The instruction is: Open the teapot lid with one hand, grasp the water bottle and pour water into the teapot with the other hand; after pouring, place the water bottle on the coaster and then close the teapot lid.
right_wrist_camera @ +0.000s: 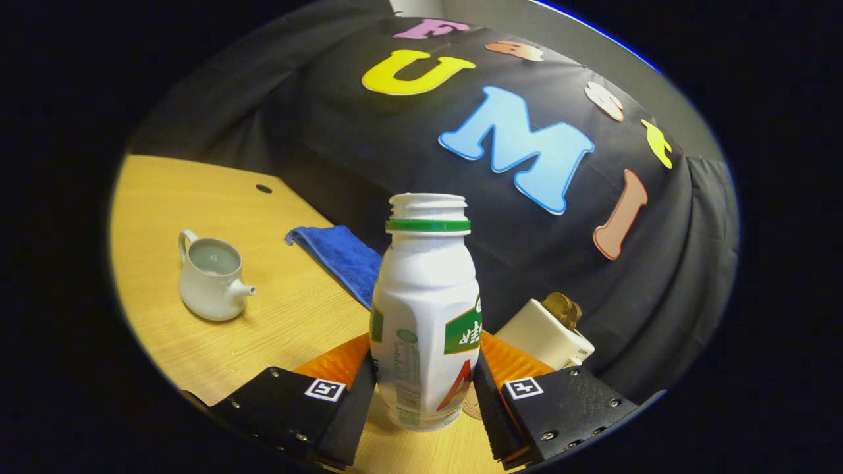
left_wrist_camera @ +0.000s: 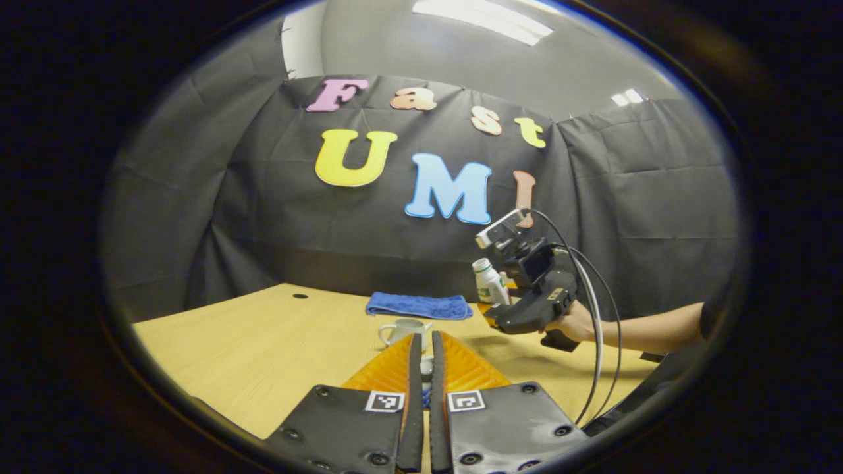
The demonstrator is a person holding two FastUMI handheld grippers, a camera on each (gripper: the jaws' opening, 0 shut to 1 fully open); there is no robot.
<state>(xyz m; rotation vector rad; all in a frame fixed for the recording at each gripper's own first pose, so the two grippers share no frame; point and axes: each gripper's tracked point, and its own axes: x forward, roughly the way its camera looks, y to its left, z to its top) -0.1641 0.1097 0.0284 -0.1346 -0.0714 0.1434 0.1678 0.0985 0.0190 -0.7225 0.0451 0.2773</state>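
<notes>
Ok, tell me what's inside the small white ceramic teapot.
The small white ceramic teapot stands lidless, its interior pale and smooth. Whether that is water or bare glaze cannot be told; its bottom is hidden.

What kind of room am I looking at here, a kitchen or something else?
Probably a small recording booth rather than a kitchen: black cloth hangs as the walls around a plain wooden table, and only a few props sit on it, a teapot, a blue towel and a water bottle.

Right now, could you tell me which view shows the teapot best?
The right gripper view: the teapot stands whole on the table, lid off, handle and spout plain. In the left gripper view the teapot sits partly behind the left gripper.
</notes>
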